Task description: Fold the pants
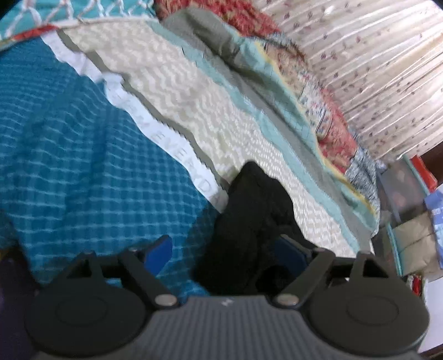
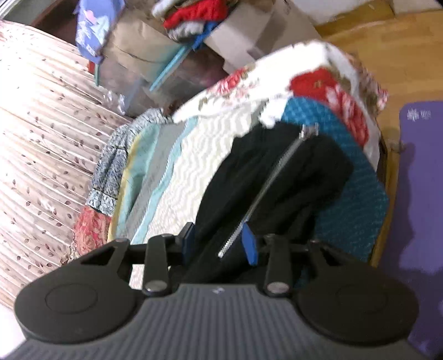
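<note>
- Left wrist view looks across a bed (image 1: pixel 69 155) covered by a teal waffle-weave blanket, with a cream zigzag quilt (image 1: pixel 193 110) laid beside it and a white lettered band (image 1: pixel 177 144) running between the two.
- Past the quilt's far edge lie a floral bedspread (image 1: pixel 332 130) and a pleated, leaf-printed curtain (image 1: pixel 382 69).
- Right wrist view shows a wooden floor (image 2: pixel 387 55) beyond the bed's corner and a purple mat (image 2: pixel 420 193) along the right side.
- Cardboard boxes (image 2: pixel 249 36) and a heap of red and blue clothes (image 2: pixel 193 13) are stacked in the room beyond the bed's end, near the curtain.
- Black pants (image 2: pixel 271 171) lie bunched across the quilt and blanket toward the bed's corner, with a silver zipper (image 2: pixel 265 191) running along them.
- The left gripper (image 1: pixel 227 252) is spread wide; its left blue pad (image 1: pixel 159 252) hangs over the blanket, while pants fabric covers most of the right pad.
- The right gripper (image 2: pixel 220 243) points along the pants, its blue pads (image 2: pixel 250 246) on either side of the fabric near the zipper's end; the blur leaves it unclear whether they pinch the cloth.
</note>
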`<action>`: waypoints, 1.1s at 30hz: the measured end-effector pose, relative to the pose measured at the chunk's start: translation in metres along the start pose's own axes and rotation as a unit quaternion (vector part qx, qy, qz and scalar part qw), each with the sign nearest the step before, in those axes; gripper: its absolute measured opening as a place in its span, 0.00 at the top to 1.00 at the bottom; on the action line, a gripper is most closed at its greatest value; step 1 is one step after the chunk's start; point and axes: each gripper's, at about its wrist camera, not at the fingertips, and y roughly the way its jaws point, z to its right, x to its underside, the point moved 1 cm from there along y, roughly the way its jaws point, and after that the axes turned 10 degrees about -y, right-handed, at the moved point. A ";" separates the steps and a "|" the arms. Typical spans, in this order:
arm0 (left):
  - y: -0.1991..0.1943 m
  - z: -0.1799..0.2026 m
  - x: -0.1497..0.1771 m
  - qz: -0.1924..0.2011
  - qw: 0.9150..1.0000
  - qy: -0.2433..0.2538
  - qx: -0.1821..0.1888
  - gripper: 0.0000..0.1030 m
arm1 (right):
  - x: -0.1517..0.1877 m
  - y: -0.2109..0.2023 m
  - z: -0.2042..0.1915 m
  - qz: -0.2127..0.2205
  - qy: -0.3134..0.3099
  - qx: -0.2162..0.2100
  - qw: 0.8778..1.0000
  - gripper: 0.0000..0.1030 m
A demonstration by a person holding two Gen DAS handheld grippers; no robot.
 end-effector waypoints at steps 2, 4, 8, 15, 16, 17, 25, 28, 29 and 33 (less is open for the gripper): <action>0.006 0.013 0.005 -0.003 1.000 0.016 0.003 0.25 | -0.001 0.006 0.004 0.003 0.011 0.005 1.000 0.60; 0.005 0.027 0.010 0.013 0.999 0.043 -0.001 0.25 | -0.009 0.002 0.008 0.015 -0.001 0.010 1.000 0.60; -0.012 0.045 0.012 0.039 0.998 0.044 0.007 0.25 | -0.031 -0.013 0.006 0.045 -0.062 0.043 0.996 0.60; 0.009 0.085 0.023 0.016 0.998 0.065 -0.005 0.25 | -0.065 0.032 -0.002 0.047 -0.145 0.082 0.985 0.60; 0.015 0.090 0.027 0.006 0.998 0.068 -0.009 0.25 | -0.069 0.043 -0.006 0.053 -0.180 0.108 0.976 0.59; 0.021 0.093 0.030 -0.002 0.997 0.071 -0.012 0.25 | -0.073 0.052 -0.007 0.058 -0.215 0.141 0.965 0.58; 0.076 0.106 0.058 -0.037 0.986 0.132 -0.093 0.29 | -0.075 0.066 0.023 0.036 -0.225 0.128 0.965 0.98; 0.084 0.110 0.062 -0.035 0.982 0.145 -0.116 0.29 | -0.093 0.057 0.002 0.087 -0.226 0.103 0.965 0.98; 0.085 0.112 0.061 -0.033 0.982 0.143 -0.118 0.27 | -0.099 0.058 -0.004 0.090 -0.231 0.096 0.964 0.98; 0.082 0.112 0.060 -0.030 0.984 0.131 -0.116 0.27 | -0.117 0.064 -0.015 0.066 -0.265 0.067 0.960 0.82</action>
